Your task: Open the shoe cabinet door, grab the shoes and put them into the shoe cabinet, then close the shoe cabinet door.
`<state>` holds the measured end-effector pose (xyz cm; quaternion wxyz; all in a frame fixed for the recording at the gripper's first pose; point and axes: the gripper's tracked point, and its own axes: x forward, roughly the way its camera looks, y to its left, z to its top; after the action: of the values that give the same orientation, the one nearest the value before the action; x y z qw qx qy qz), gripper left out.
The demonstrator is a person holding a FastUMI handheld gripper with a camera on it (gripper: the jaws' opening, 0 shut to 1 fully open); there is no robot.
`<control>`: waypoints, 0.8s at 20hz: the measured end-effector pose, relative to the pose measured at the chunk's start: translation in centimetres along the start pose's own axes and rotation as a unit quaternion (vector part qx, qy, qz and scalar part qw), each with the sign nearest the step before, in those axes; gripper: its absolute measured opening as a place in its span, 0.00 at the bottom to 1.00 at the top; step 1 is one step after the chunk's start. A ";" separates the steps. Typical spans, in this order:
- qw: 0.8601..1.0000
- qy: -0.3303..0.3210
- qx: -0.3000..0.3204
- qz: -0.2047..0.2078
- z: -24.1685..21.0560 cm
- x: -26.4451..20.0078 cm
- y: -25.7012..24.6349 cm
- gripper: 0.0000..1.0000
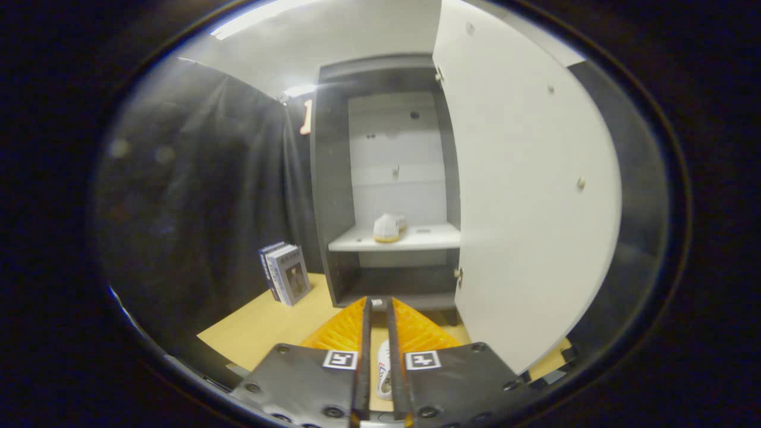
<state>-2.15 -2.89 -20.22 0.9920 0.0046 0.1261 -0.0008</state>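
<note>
Tongs (380,309) pinching my second shoe (384,368), I judge it could clip the open door (535,196) at two o'clock and slip free.

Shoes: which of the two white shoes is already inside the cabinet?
The white shoe on the cabinet's white shelf, beyond the open door. The other shoe sits between the gripper jaws, nearly closed around it.

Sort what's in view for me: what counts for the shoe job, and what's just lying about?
Job:
cabinet, door swung open
shoe on shelf
shoe held between the fingers of the gripper, which is shut on it

Lying about:
books standing left of the cabinet
table
</note>
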 end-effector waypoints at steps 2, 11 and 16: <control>0.999 0.047 0.011 -0.014 -5.7 2.8 0.5 0.19; 0.972 0.218 0.057 -0.064 -25.1 10.4 -1.2 0.37; 0.968 0.241 0.045 -0.060 -27.3 11.3 -1.1 0.41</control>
<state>1.94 -3.74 -49.49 0.9294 0.0419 0.3609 -0.0644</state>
